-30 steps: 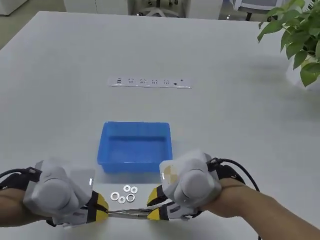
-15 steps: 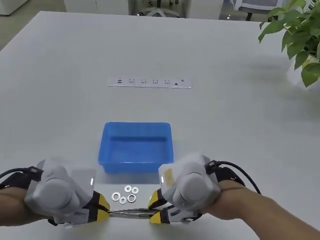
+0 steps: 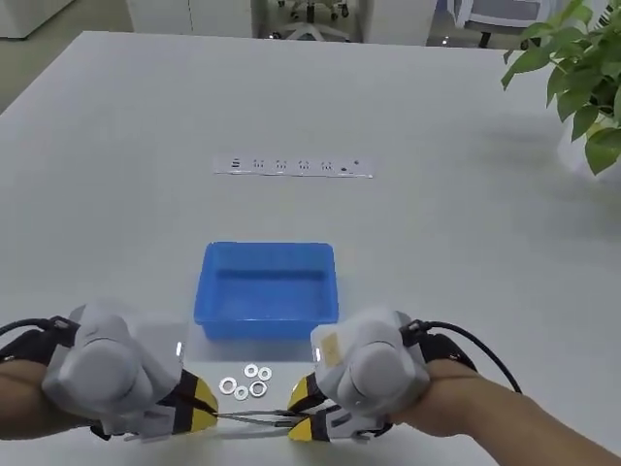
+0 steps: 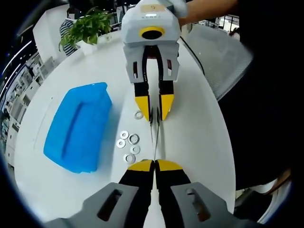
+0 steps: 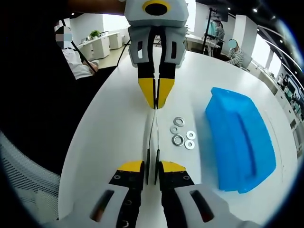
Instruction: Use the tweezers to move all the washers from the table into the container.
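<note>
Nothing has shifted since a second ago. Head view: left gripper and right gripper face each other by the table's near edge, with the tweezers spanning between them. The washers lie loose on the table just before the blue container. Left gripper view: its jaws pinch one tweezers end. Right gripper view: its jaws clamp the other end.

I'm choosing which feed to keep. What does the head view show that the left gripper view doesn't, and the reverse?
Head view: the power strip beyond the blue container. Left gripper view: what looks like a grey mesh chair beside the table. Both: the container, the washers, the potted plant, and the tweezers held between the left gripper and right gripper.
</note>
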